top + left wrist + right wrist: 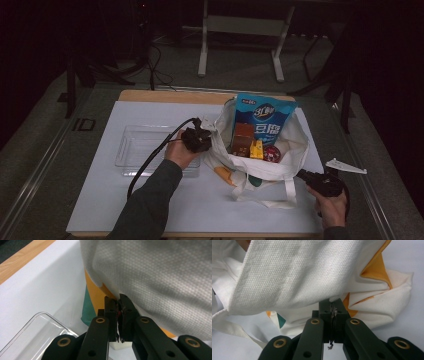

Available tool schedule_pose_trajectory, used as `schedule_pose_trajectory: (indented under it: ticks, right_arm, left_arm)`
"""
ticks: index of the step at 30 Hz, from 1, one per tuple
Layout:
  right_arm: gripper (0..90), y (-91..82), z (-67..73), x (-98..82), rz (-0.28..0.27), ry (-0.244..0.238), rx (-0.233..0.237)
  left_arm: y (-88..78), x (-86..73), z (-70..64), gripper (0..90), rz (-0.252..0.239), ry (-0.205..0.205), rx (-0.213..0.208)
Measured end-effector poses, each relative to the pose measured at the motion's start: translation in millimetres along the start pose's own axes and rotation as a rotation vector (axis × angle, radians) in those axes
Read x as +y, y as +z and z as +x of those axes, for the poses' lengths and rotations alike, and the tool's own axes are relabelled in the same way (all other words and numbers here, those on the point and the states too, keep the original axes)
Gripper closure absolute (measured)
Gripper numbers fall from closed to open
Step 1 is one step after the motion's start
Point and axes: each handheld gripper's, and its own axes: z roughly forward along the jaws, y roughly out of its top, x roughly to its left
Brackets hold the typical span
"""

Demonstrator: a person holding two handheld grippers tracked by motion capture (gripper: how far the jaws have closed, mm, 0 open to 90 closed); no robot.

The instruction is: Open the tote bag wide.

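Observation:
A white tote bag [265, 170] with orange and green print stands open on the white mat. It holds a blue snack packet [265, 117], a brown box [243, 137], a yellow item [256, 149] and a round red item [271, 154]. My left gripper [209, 135] is shut on the bag's left rim. In the left gripper view the jaws [118, 298] pinch the edge of the fabric [162, 277]. My right gripper [301, 174] is shut on the bag's front right rim. In the right gripper view it [333, 302] bites into the folded cloth [299, 272].
A clear plastic tray [135, 145] lies empty left of the bag, under my left hand; its corner [37, 332] sits just below the left jaws. The mat [150, 200] lies on a wooden tabletop [170, 96]. A white frame's legs [202, 50] stand beyond the table.

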Motion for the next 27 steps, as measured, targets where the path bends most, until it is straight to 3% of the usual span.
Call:
schedule_pose_trajectory:
  ticks: [17,21,27]
  right_arm:
    - [89.1,13.2,-2.3,-10.5,0.100,-0.005,-0.053]
    - [89.0,10.3,-2.4,-9.5,0.086,0.002,-0.045]
    - [89.0,9.1,-2.5,-8.8,0.080,0.001,-0.040]
  left_arm:
    - [5.7,-3.5,4.3,86.5,0.026,-0.018,-0.004]
    - [1.7,-5.6,6.1,78.9,0.013,-0.028,-0.032]
    - [-9.3,-8.9,11.0,66.3,-0.012,-0.044,-0.032]
